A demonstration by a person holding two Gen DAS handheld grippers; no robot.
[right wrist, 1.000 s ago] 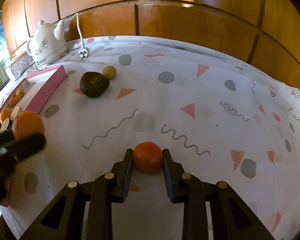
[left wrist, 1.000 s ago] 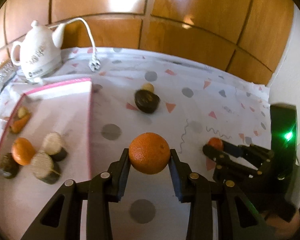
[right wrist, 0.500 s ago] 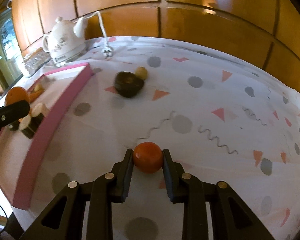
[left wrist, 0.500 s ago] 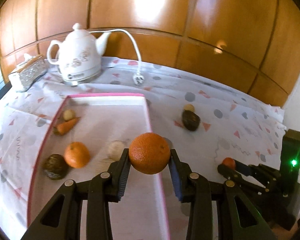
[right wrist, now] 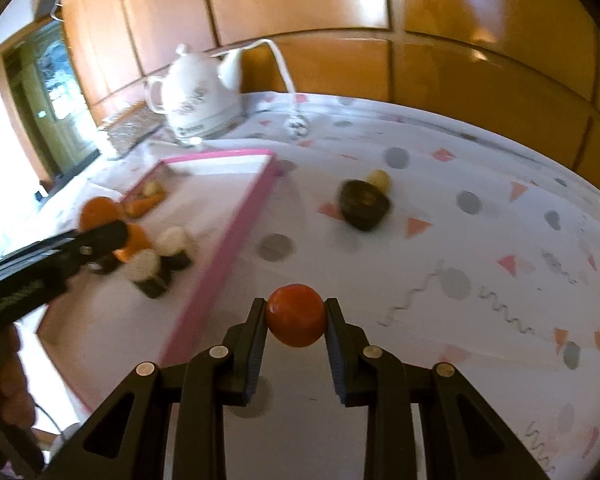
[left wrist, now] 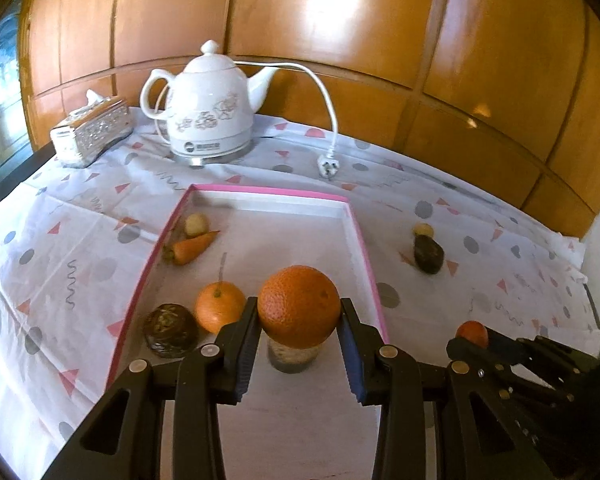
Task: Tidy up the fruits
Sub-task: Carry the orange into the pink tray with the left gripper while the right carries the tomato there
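The left claw (left wrist: 299,336) is gripping an orange (left wrist: 299,305) between its two fingers, holding it up over the near part of a pink-rimmed tray (left wrist: 364,248). Directly beneath the orange, a pale-topped, dark-sided slice (left wrist: 292,356) is lying on the tray floor. Just left of the left finger a smaller orange (left wrist: 219,306) is sitting in the tray, touching a dark round fruit (left wrist: 171,330) on its left. Farther back, near the tray's left wall, a carrot (left wrist: 191,247) is lying with a small pale fruit (left wrist: 196,224) just behind it. The right claw (right wrist: 296,320) is clamping a small red-orange fruit (right wrist: 296,315), holding it over the patterned cloth (right wrist: 440,240) covering the surface, to the right of the tray's pink rim; the left wrist view is showing this claw at the lower right, outside the tray. From the right wrist camera the picture is blurred, but two pale-topped slices (right wrist: 150,266) are showing in the tray beside the left claw's finger. On the cloth, well apart from the tray to its right, a dark fruit (left wrist: 429,254) is lying with a small yellowish one (left wrist: 423,230) touching or just behind it. At the back of the surface a white kettle (left wrist: 208,108) is standing, its cord (left wrist: 328,120) trailing to a plug on the cloth, and a silvery tissue box (left wrist: 92,132) is sitting to its left, with wood panels (left wrist: 460,60) behind.
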